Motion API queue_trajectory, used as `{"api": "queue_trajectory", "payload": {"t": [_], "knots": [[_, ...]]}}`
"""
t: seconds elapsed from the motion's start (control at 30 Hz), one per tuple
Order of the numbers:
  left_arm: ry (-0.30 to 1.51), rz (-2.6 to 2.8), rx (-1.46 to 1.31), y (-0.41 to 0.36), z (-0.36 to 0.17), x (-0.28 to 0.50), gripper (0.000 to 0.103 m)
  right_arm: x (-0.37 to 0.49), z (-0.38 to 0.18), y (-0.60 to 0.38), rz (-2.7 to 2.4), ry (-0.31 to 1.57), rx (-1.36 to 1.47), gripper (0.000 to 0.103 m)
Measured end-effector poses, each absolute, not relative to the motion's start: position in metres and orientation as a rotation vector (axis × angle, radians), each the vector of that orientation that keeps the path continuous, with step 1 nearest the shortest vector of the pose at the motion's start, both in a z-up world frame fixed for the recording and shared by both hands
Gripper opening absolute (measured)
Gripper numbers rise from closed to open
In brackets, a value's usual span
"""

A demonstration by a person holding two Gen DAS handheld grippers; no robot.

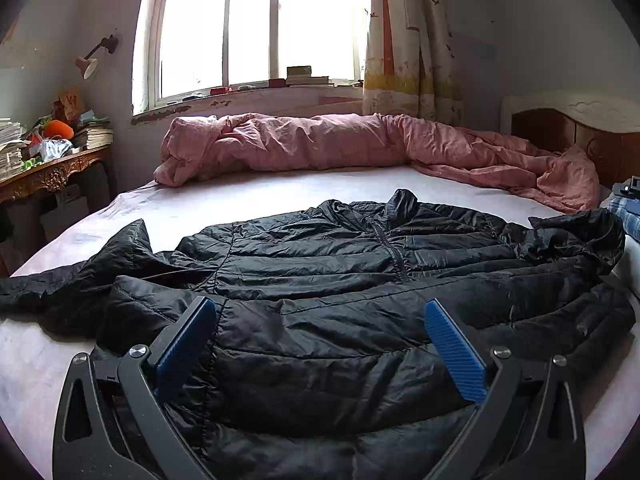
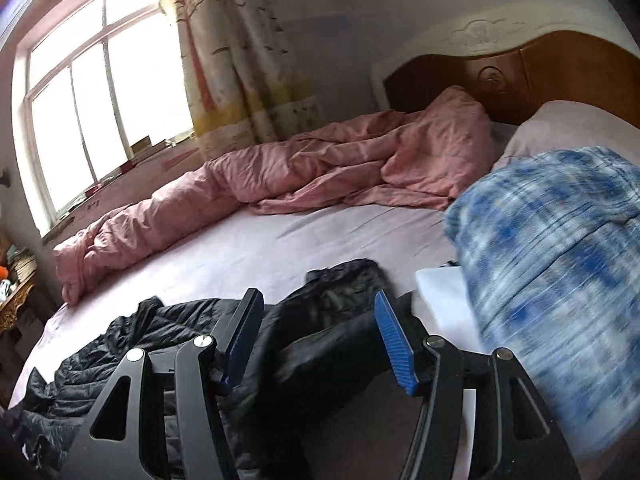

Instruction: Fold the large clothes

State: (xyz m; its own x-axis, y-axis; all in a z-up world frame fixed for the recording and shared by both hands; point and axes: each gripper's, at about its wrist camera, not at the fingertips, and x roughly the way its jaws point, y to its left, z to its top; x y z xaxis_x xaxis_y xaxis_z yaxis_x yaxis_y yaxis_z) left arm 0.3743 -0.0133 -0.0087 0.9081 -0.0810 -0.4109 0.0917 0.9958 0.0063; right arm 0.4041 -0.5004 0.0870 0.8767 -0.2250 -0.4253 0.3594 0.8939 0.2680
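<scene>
Black puffer jacket [image 1: 320, 272] likely light, soft, slippery; best pinched at hem or sleeve [image 1: 60, 284]. Left gripper [image 1: 320, 344] and right gripper [image 2: 316, 332]: fingers spread, holding nothing.

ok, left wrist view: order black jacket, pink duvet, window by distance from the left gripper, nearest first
1. black jacket: directly under and ahead of the left gripper, on the bed.
2. pink duvet: bunched along the bed's far edge.
3. window: in the far wall, behind the duvet.

jacket [image 1: 320, 264] black | quilt [image 1: 340, 144] pink | sheet [image 1: 240, 196] pale lilac | cloth [image 2: 552, 248] blue-white plaid
</scene>
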Motion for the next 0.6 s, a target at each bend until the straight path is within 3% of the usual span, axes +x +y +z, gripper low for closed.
{"api": "queue_trajectory", "payload": {"t": [0.17,0.3,0.47,0.5,0.53,0.6], "knots": [[0.423,-0.089,0.025,-0.014,-0.009,0.374,0.103,0.422,0.072,-0.502,-0.173,0.447,0.375,0.06],[0.424,-0.09,0.027,-0.014,-0.008,0.374,0.103,0.42,0.08,-0.455,-0.125,0.418,0.159,0.06],[0.423,-0.093,0.033,-0.015,-0.01,0.375,0.103,0.442,0.058,-0.414,-0.223,0.545,-0.034,0.06],[0.424,-0.093,0.032,-0.015,-0.01,0.375,0.103,0.449,0.049,-0.41,-0.281,0.585,-0.075,0.056],[0.424,-0.093,0.033,-0.016,-0.01,0.376,0.103,0.455,0.042,-0.409,-0.341,0.619,-0.108,0.041],[0.425,-0.092,0.032,-0.016,-0.01,0.375,0.103,0.464,0.029,-0.414,-0.432,0.704,-0.149,0.023]]}}
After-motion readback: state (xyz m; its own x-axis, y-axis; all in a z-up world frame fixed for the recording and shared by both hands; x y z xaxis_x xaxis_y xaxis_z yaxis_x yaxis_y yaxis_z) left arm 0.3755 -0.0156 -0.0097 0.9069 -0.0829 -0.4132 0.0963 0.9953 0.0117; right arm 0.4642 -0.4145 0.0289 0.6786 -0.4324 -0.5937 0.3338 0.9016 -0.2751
